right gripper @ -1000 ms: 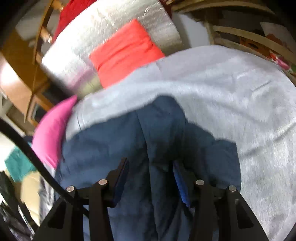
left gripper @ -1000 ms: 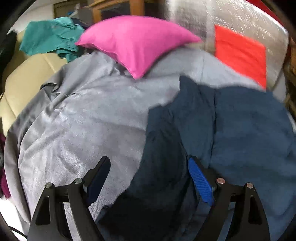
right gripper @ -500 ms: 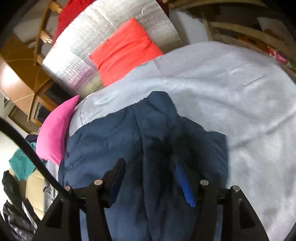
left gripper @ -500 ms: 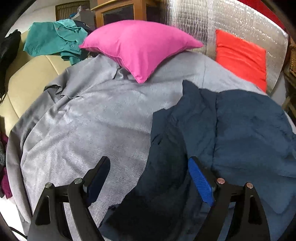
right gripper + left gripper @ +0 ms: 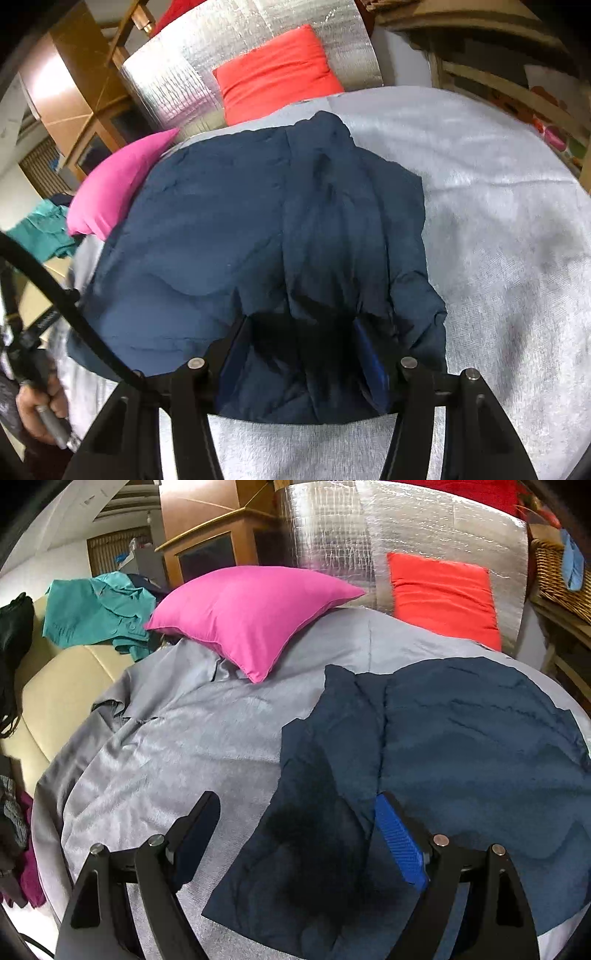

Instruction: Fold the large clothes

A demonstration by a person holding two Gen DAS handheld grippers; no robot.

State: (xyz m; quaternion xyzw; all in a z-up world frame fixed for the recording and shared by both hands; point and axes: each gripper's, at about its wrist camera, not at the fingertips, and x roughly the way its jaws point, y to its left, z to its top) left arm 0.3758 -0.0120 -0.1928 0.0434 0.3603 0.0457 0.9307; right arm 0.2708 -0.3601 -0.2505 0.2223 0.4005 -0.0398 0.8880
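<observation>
Two grippers hover spread wide and empty over the partly folded navy-blue fabric garment [image 5: 461,746], lying on the pale grey bedspread [image 5: 177,746]. Left gripper [image 5: 295,834] should pinch the seven-o'clock hem; right gripper [image 5: 303,354] the six-o'clock edge, lifting evenly together.

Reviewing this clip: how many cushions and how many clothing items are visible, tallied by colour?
Pink cushion: 1
Orange-red cushion: 1
Navy blue garment, spread on the grey cover: 1
Teal garment, on the cream sofa: 1
Total: 4 (2 cushions, 2 garments). Dark and purple fabrics at the left edge are too cut off to count.
</observation>
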